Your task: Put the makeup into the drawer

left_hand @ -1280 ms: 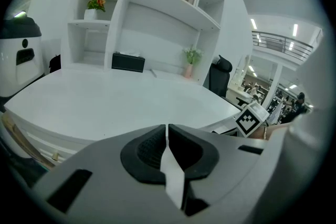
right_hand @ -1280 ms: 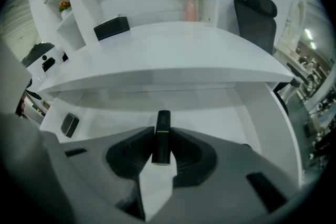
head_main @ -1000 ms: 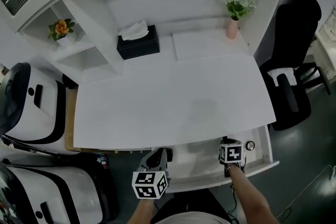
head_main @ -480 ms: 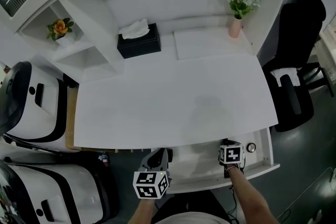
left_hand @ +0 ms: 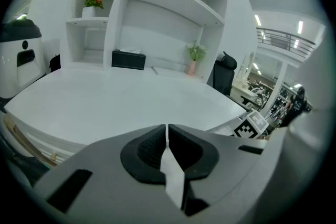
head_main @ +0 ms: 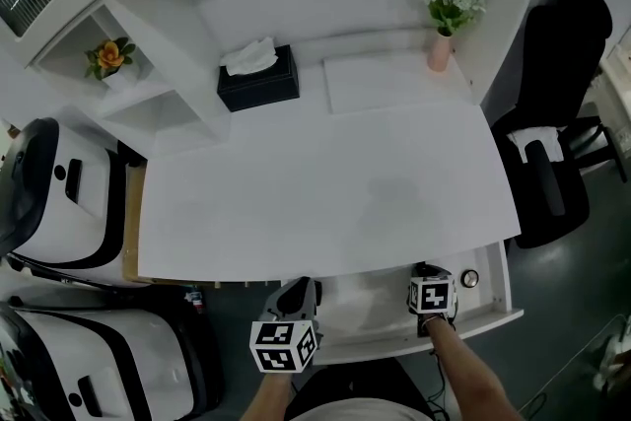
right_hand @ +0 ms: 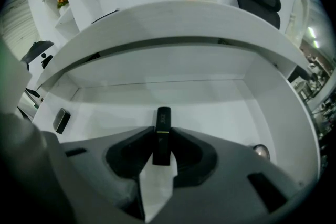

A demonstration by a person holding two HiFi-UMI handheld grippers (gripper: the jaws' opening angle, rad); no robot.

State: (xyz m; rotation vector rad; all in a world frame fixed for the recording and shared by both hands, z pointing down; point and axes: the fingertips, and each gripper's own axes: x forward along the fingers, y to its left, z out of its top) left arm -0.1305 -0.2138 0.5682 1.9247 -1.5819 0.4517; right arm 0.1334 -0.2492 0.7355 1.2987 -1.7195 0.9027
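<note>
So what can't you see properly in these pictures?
- Tube: its print is too small to read in the right gripper view. In the head view the right gripper covers it.
- Black thing, left in the drawer: too small to name in the right gripper view.
- Round thing: tiny in the head view.

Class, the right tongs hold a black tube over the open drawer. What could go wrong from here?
1. The right tongs grip the black tube with its front end sticking out past the tips; it might twist or slip before it is set down.
2. Once released, it may roll across the floor of the drawer toward the small round item.
3. The desktop overhangs the drawer, so the tongs could knock its edge when lifting out.
</note>
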